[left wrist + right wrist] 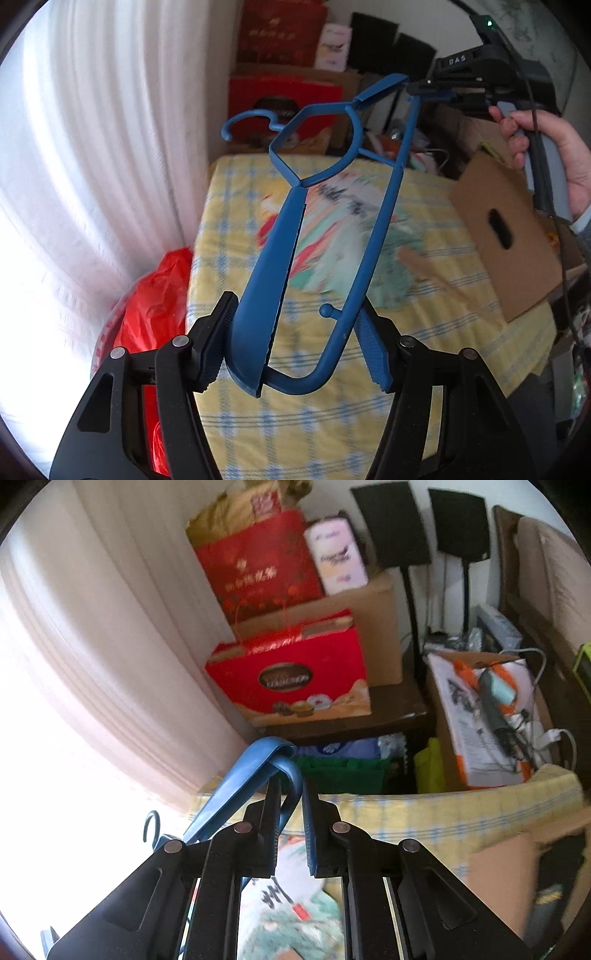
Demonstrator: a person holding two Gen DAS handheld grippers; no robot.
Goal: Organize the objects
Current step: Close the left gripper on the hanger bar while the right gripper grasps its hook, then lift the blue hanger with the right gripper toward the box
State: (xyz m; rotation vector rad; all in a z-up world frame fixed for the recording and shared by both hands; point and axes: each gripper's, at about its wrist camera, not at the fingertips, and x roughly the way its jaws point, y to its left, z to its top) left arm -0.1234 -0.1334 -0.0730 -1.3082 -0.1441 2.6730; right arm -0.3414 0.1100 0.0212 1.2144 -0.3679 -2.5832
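Here the blue hanger (288,236) hangs in the air above the bed (443,332), spanning both grippers: the left gripper (295,347) fingers clamp its near end, the right gripper (290,812) fingers pinch its far end.

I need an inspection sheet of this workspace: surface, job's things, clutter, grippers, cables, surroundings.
Surface: bed under a yellow checked sheet.
Job's things: blue hanger held above the bed.
Clutter: colourful cloth and cardboard flap on the bed.
Grippers: left gripper clamps one end of the hanger; right gripper is shut on the other end.
Cables: black cable hangs beside the hand.
Surroundings: white curtain, red gift boxes, red plastic bag.
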